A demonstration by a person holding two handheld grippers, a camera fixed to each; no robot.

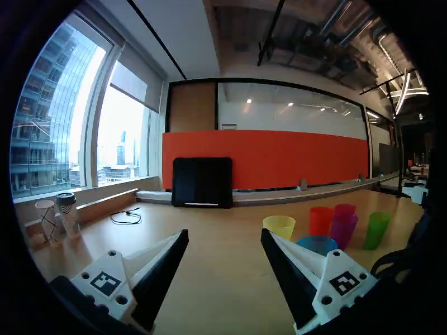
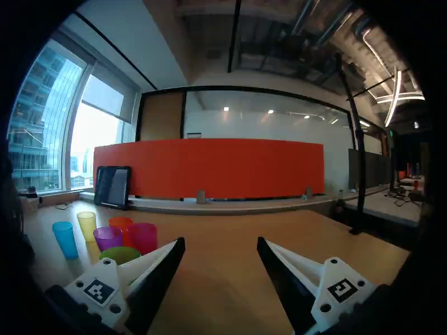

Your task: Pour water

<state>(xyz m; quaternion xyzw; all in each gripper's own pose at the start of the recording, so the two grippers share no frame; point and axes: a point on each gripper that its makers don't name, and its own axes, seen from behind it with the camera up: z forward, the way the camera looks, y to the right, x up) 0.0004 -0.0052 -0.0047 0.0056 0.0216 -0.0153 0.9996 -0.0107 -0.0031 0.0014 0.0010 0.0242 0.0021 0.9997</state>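
Left gripper view, coloured cups [image 1: 320, 220] clustered on table [image 1: 223, 279], contents unclear

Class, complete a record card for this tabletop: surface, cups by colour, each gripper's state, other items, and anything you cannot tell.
surface: light wooden table
cups: yellow plastic cup, red plastic cup, pink plastic cup, purple plastic cup, green plastic cup, blue plastic cup, grouped together, upright
left gripper: open, empty
right gripper: open, empty
other items: black rectangular screen before the orange partition; two paper cups by the window
water in cups: cannot tell
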